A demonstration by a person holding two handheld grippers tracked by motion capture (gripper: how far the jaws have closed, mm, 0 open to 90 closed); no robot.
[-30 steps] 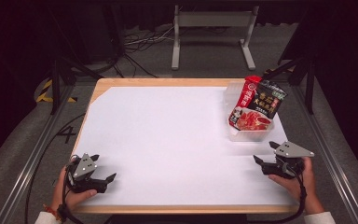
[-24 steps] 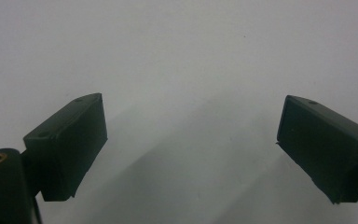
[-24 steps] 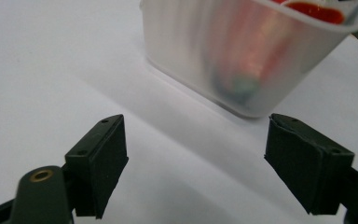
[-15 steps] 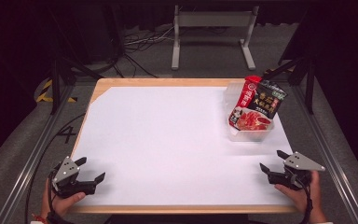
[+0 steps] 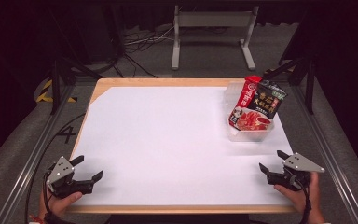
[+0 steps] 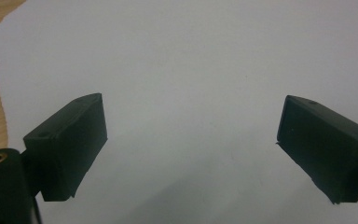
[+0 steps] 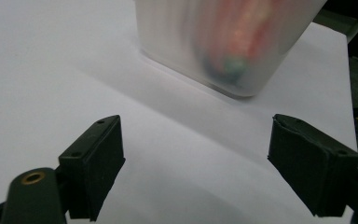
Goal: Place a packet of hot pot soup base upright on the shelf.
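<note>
Currently my left gripper (image 5: 87,168) and right gripper (image 5: 271,161), just opening, stand spread, empty, on white paper (image 5: 168,140). At one o'clock, unobstructed: plastic tub (image 5: 251,132) holding snack bag (image 5: 257,103).

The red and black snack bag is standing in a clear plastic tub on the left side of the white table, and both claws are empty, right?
Not quite. The red and black snack bag stands in the clear plastic tub on the right side of the white table, as the high view shows. The rest holds: the left claw and the right claw are both open and empty.
</note>
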